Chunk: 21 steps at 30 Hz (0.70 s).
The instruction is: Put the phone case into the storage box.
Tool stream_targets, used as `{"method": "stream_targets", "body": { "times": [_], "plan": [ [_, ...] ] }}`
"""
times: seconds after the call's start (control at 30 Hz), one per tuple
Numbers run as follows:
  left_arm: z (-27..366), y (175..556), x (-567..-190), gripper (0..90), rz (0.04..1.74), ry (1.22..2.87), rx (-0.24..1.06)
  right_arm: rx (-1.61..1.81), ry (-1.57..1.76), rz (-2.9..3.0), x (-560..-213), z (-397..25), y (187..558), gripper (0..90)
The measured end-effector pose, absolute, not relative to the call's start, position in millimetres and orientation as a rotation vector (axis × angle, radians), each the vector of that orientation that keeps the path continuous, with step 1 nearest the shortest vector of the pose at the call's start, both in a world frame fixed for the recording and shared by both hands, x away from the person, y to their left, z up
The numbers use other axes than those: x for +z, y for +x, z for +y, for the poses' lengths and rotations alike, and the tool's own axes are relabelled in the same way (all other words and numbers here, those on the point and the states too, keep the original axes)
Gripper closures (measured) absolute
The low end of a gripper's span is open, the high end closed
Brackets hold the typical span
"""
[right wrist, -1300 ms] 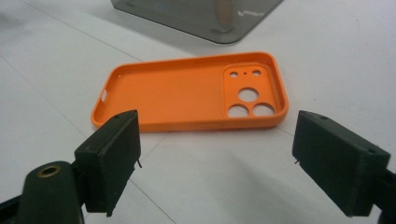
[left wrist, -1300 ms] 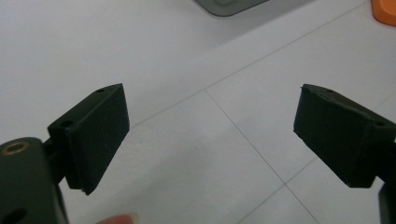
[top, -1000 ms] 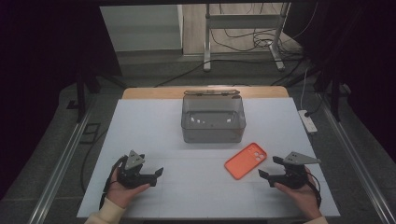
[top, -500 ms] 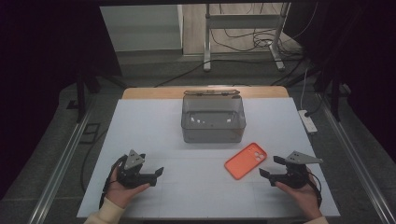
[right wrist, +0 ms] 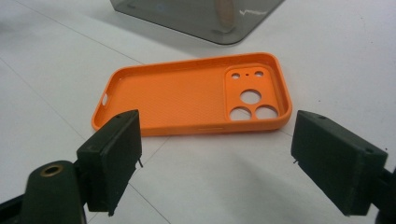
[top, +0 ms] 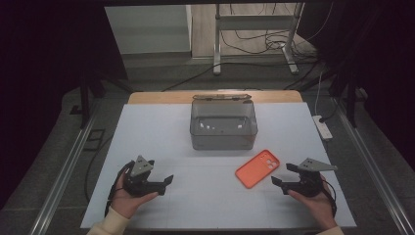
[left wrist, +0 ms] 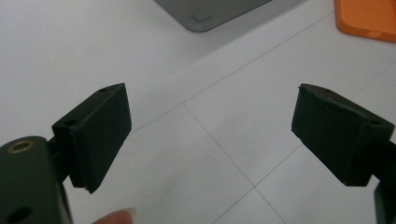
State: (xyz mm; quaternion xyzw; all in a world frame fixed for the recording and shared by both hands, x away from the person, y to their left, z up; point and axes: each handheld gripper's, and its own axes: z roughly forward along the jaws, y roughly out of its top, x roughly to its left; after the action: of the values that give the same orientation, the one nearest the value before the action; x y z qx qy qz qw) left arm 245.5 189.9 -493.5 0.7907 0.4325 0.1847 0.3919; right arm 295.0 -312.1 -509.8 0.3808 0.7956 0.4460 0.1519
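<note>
One flat orange rubber phone case (top: 256,168) lies on the white table (top: 147,132), inside facing up, with five holes at one end. One see-through grey plastic box (top: 223,124) sits just behind the case. Two black grippers rest nearby. The right gripper (top: 289,175) is close beside the case, jaws wide apart, holding nothing. The left gripper (top: 163,181) is well apart from the case, jaws wide apart too.

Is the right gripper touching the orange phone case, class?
Apart. In the right gripper view, bare white table lies between the open right gripper and the orange phone case; neither jaw reaches its rim.
</note>
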Motion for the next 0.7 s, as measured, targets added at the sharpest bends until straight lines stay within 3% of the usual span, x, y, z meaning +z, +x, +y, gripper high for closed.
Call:
{"method": "stream_targets", "body": {
  "times": [0.7],
  "plan": [
    [163,259,-471,12.6,1.030,2.069,0.414,1.281,1.070,2.298,-509,-310,296,16.2]
  ]
}}
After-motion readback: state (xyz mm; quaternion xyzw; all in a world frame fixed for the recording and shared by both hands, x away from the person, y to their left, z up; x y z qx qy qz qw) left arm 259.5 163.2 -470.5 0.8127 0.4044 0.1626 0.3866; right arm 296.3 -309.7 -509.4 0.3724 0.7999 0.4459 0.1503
